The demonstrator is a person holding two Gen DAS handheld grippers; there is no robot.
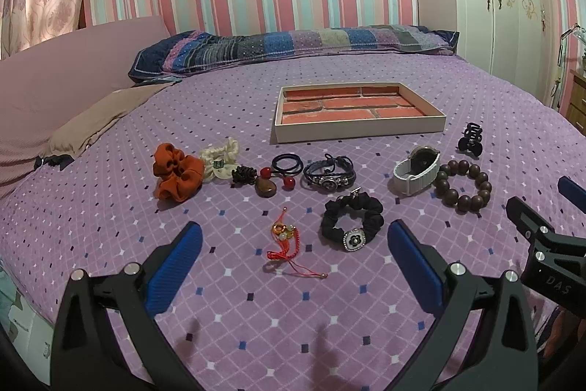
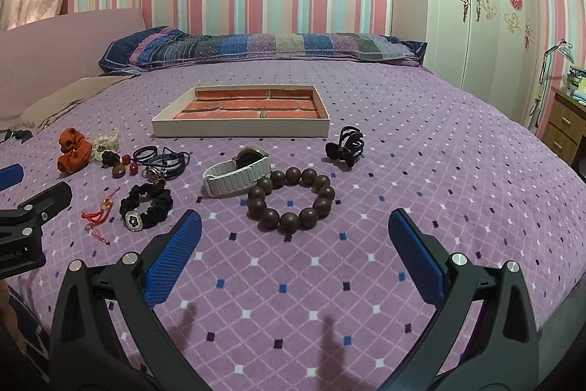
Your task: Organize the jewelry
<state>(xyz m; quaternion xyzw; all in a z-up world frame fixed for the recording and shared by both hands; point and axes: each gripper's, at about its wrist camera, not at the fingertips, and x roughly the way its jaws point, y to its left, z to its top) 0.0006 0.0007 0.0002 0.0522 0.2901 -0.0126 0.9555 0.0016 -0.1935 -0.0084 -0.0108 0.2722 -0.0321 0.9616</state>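
On the purple diamond-patterned bed (image 1: 110, 226), an orange fabric scrunchie (image 1: 177, 176), black flower-charm scrunchie (image 1: 352, 219), white-strapped watch (image 1: 417, 171) and brown wooden bead bracelet (image 2: 290, 204) lie in a row. Behind them sits the shallow cream, brick-lined tray (image 1: 357, 129). The left gripper (image 1: 295, 257) and right gripper (image 2: 295, 253) hover near the bed's front edge, fingers spread, empty.

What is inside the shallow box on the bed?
The shallow box holds no jewelry: only its brick-pattern lining shows. In both views the near wall covers a thin strip of the floor, so that strip cannot be checked.
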